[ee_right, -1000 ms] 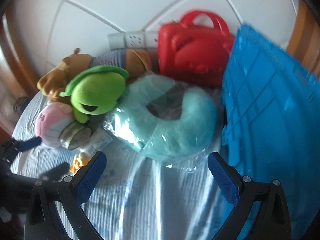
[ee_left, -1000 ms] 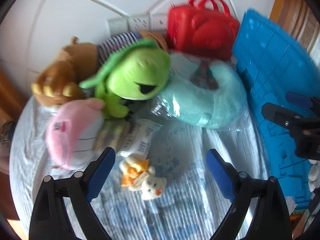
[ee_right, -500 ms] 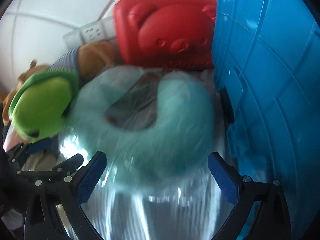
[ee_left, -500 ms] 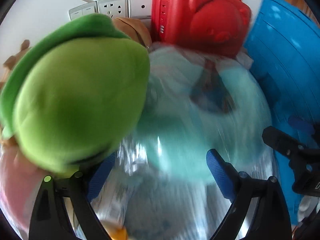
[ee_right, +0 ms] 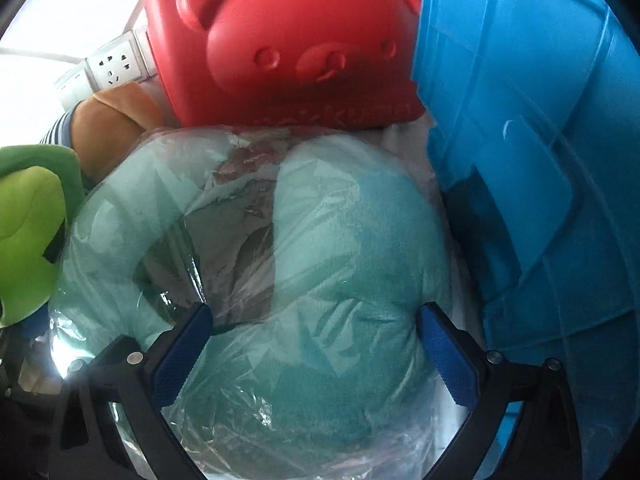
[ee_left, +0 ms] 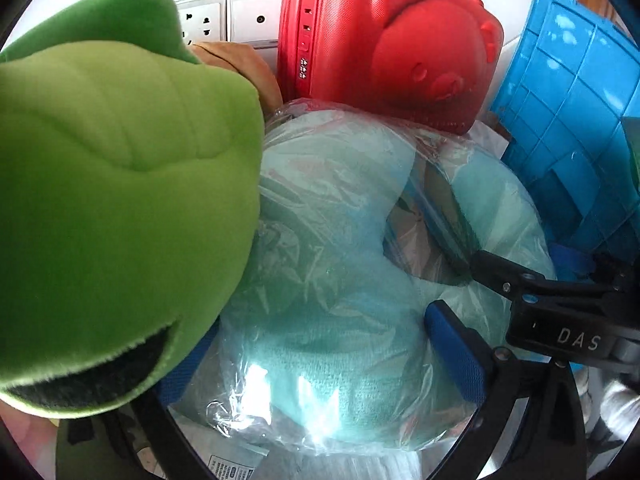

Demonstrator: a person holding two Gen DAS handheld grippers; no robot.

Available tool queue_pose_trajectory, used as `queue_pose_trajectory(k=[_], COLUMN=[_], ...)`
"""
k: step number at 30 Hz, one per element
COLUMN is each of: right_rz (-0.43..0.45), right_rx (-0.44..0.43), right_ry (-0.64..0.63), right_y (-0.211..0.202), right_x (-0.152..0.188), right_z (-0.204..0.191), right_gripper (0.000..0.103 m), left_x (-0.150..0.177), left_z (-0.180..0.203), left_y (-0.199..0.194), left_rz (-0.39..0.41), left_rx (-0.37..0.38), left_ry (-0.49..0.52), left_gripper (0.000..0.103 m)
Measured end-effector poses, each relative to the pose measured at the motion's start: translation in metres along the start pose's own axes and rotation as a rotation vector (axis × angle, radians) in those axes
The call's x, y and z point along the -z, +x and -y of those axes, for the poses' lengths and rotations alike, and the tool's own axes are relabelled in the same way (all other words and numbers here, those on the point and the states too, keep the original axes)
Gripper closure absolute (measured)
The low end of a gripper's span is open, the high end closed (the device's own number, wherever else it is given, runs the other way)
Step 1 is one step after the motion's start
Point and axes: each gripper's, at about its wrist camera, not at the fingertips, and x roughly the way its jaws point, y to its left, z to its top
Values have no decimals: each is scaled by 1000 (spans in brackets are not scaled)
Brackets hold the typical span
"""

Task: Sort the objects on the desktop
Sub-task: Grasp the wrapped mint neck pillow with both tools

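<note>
Blue crate (ee_right: 532,152): the biggest thing here, ribbed plastic, standing on edge just to the right of the right tongs, its wall close beside the pillow; from the left tongs it lies ahead and to the right (ee_left: 568,120).
Red bear case (ee_right: 288,40): moulded bear face, upright ahead of both pairs of tongs, beyond the pillow and touching its far edge; handle at its top in the left wrist view (ee_left: 384,52).
Neck pillow (ee_right: 320,280): mint green, U-shaped, sealed in clear crinkled plastic, lying directly in front of and under both pairs of tongs, between the green toy and the blue crate.
Green plush toy (ee_left: 120,200): frog-like head with a dark mouth, pressed against the left side of the left tongs and hiding their left finger; far left of the right tongs (ee_right: 28,232).
Brown plush (ee_right: 116,132): partly hidden, with a striped sleeve, ahead and left of the right tongs, between the green toy and the case.
Left tongs (ee_left: 320,364): jaws opening, spread wide around the near left arm of the pillow; only the right blue pad shows, beside the wrap; no squeeze visible.
Right tongs (ee_right: 312,352): jaws apart, straddling the right arm of the pillow, both blue pads at the plastic wrap without visibly pinching it.
Wall sockets (ee_left: 224,16): white plates on the wall ahead, left of the case.
</note>
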Motion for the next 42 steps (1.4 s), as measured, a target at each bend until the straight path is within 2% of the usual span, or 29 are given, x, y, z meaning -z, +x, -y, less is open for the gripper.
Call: queue_pose_trajectory(k=[4,8,17,21,23,28,30,32,33,35,36,38,42], right_rz=[-54,-72,-142,-150,-139,-88,-47,-7,-12,-68,-84,-112,-116], right_rx=[-33,-55,-144,-158,-181,-203,-176,-160,-151,-139,-154,-181,-155], right_ry=[-18,-7,-80,-133,-121,-52,-38,-18,-14,-3,16,51,-9], right_y=[-2,-14,-75,-94,-98,-109,-116,-118,-115,-91,-78,-54,-55], right_x=[9,27,112,136,138,122,120,122,120,115,115,116,114], right_z=[0,-1,-23,-28,-22,-14,-13,-3,-2,3,5,8,-2], right_gripper=[0,0,0,0,0,0,0,0,0,0,0,0,0], left_x=[8,24,100,124,124,105,94,80,75,72,72,75,84], left_z=[4,12,14,4,-4,-7,-8,-8,-8,-8,-8,-3,5], left_y=[-7,-23,-85,-106,-115,-118,-114,-110,-103,-71,-57,-52,-58], left_rz=[-14,-23,-70,-84,-72,-41,-32,-17,-35,-119,-150,-126,-94], left_rx=[-4,-30,-45,-13,-4,-67,-75,-53,-41,-49,-55,-78,-117], left_ry=[17,39,97,60,31,44,43,34,41,30,22,12,25], left_gripper=[5,8,9,10,10,10,10,10,8,7,0,0,4])
